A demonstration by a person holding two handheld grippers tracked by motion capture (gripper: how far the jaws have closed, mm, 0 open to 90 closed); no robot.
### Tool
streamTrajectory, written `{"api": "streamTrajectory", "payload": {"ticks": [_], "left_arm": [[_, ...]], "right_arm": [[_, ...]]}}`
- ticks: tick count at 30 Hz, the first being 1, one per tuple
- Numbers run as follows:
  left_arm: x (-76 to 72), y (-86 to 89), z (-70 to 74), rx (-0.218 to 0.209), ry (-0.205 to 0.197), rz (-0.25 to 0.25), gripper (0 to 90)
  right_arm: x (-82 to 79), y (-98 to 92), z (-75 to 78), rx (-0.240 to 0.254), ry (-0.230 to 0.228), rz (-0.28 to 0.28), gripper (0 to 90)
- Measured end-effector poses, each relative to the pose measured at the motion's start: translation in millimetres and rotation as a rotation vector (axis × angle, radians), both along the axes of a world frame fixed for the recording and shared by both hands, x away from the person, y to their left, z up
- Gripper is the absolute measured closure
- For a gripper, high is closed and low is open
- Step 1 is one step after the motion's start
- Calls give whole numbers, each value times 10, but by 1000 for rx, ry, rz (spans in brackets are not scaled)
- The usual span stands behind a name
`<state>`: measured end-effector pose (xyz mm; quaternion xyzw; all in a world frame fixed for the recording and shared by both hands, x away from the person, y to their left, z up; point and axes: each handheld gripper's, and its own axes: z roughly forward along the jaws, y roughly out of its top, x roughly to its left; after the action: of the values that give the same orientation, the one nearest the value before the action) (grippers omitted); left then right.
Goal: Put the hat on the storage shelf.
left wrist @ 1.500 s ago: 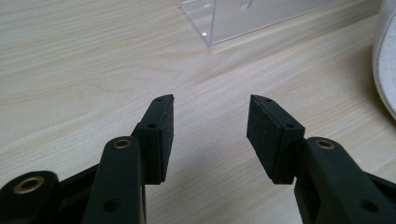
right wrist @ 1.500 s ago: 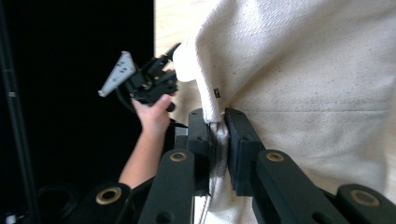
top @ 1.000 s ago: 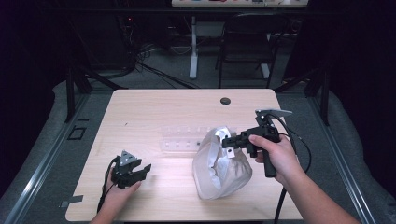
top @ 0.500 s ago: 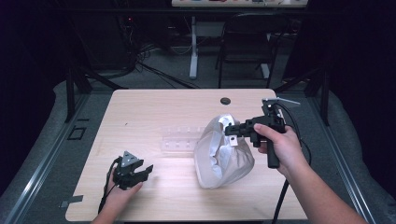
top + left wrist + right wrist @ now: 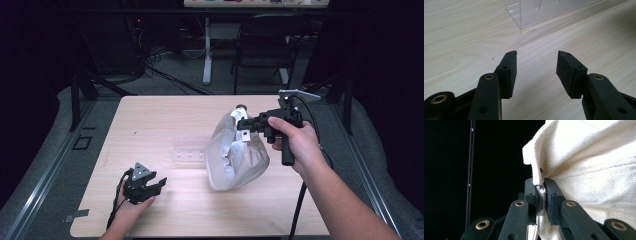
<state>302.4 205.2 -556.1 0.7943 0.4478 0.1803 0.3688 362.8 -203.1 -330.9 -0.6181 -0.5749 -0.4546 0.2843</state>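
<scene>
A pale cloth bag (image 5: 236, 159) hangs over the table's right half, its bottom resting on the wood and its mouth facing left. My right gripper (image 5: 243, 124) is shut on the bag's upper rim and holds it up. Seen close in the right gripper view, the cream fabric (image 5: 594, 165) is pinched between the two black jaws of the right gripper (image 5: 540, 192). My left gripper (image 5: 156, 186) rests low near the table's front left, open, with nothing between its pads (image 5: 510, 72). A clear plastic box (image 5: 541, 10) lies ahead of it.
The clear plastic box (image 5: 191, 152) lies flat at the table's centre, just left of the bag. A small dark round object (image 5: 242, 106) sits near the far edge behind the bag. A chair (image 5: 265, 47) and cables stand beyond the light wooden table (image 5: 150, 120).
The right gripper has lifted the bag's rim higher and moved it away from me and rightward; the bag now stands taller. The left gripper has stayed put.
</scene>
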Motion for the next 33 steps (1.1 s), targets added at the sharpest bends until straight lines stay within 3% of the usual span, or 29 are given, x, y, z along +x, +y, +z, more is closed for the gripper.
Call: {"api": "streamTrajectory", "payload": {"ticks": [10, 14, 19, 22, 27, 33], "left_arm": [[-14, -38, 44, -10, -19, -13, 506], [-18, -80, 100, -18, -51, -17, 491], [-42, -197, 208, -46, -93, -68, 490], [-68, -343, 300, -25, -129, -120, 487], [-36, -497, 372, -15, -150, -138, 463], [62, -875, 510, 2, -188, -179, 418]], "right_arm": [[131, 37, 144, -14, -25, -28, 817], [197, 67, 182, -23, -28, -43, 817], [288, 107, 212, -41, -28, -61, 817], [357, 136, 220, -42, -34, -86, 817], [427, 159, 239, -43, -37, -107, 817], [533, 185, 255, -38, -40, -138, 817]]}}
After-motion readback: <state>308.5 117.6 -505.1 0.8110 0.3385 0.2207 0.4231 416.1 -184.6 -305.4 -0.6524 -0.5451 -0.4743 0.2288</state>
